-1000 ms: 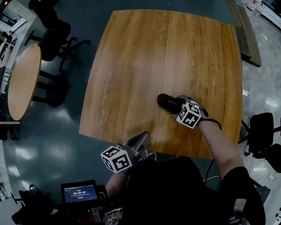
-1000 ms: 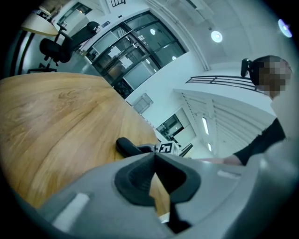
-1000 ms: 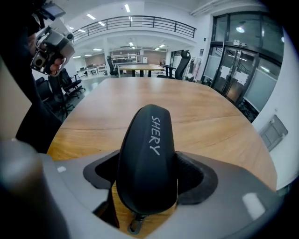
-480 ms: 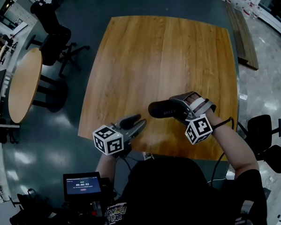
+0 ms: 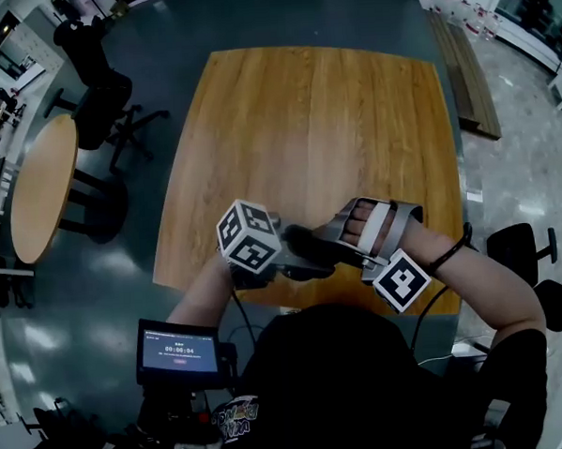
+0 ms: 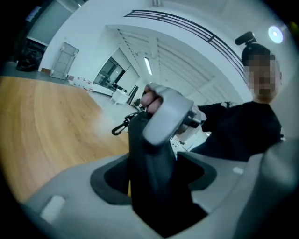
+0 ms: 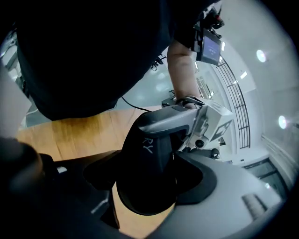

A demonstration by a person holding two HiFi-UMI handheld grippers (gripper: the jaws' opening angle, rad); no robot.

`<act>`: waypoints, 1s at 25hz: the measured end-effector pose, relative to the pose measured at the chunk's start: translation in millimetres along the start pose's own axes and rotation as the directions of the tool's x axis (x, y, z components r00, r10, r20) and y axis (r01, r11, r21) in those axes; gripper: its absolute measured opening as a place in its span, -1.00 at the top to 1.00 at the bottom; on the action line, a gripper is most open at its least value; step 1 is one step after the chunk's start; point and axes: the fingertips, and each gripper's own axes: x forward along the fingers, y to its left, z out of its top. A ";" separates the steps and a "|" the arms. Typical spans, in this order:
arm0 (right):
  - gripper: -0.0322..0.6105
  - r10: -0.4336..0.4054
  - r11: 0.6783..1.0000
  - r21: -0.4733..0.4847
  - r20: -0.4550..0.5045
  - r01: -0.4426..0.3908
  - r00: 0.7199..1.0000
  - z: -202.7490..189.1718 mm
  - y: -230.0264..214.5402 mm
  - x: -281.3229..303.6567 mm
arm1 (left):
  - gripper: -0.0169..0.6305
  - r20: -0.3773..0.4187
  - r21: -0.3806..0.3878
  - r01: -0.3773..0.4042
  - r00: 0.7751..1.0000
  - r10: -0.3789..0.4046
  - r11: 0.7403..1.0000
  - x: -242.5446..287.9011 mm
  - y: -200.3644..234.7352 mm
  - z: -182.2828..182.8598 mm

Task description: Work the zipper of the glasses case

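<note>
The black glasses case [image 5: 305, 238] hangs in the air over the near edge of the wooden table [image 5: 323, 123], between my two grippers. My right gripper [image 5: 331, 244] is shut on one end of it. In the right gripper view the case [image 7: 149, 163] fills the gap between the jaws of that gripper [image 7: 149, 179]. My left gripper [image 5: 287, 258] faces it from the other end. Its jaws have just been opening, and the case [image 6: 154, 158] stands between them with gaps on both sides of the left gripper [image 6: 156, 175]. A small black clip [image 6: 122, 125] dangles from the case's far end.
A round wooden table [image 5: 39, 185] and a dark office chair [image 5: 96, 97] stand at the left. Another chair [image 5: 522, 248] is at the right. A small lit screen [image 5: 180, 351] sits by my waist. A low wooden bench [image 5: 461, 69] lies beyond the table's right side.
The right gripper has lifted the case off the table, rolled, and brought it toward my body. The left gripper has risen, swung in to the case's other end, and opened its jaws.
</note>
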 end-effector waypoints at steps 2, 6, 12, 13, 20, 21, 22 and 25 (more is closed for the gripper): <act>-0.18 -0.005 0.997 0.082 0.019 0.003 1.000 -2.7 -3.9 -9.7 | 0.05 0.073 0.005 0.029 0.997 -0.029 1.000 -1.4 -3.7 6.2; -0.25 -0.121 0.870 0.490 0.123 0.046 0.985 -24.0 -33.2 -67.5 | 0.09 0.189 0.084 0.039 0.981 -0.055 0.996 -12.6 -19.1 16.5; 0.31 -0.204 0.595 0.744 0.507 -0.305 0.838 -8.8 -74.4 -135.2 | 0.09 0.071 0.241 0.040 0.996 -0.059 0.970 -28.6 -52.6 7.2; 0.40 -0.206 0.555 0.743 0.558 -0.374 0.804 0.0 -80.0 -139.9 | 0.09 0.028 0.269 0.045 0.998 -0.055 0.962 -28.3 -58.2 4.7; 0.38 -0.026 0.172 0.609 0.789 -0.775 0.614 2.7 -56.4 -100.9 | 0.10 -0.199 0.429 -0.005 0.975 0.099 0.903 -20.5 -65.8 -13.0; 0.35 -0.024 0.112 0.592 0.805 -0.798 0.593 2.6 -51.8 -93.7 | 0.10 -0.208 0.453 -0.025 0.969 0.133 0.891 -19.0 -62.8 -14.4; 0.32 -0.021 0.062 0.568 0.823 -0.821 0.568 4.0 -47.4 -88.9 | 0.10 -0.219 0.473 -0.041 0.962 0.162 0.880 -17.5 -59.6 -16.5; 0.30 0.007 -0.006 0.503 0.864 -0.864 0.503 15.5 -40.3 -80.7 | 0.10 -0.266 0.507 -0.055 0.939 0.217 0.860 -16.8 -50.6 -28.5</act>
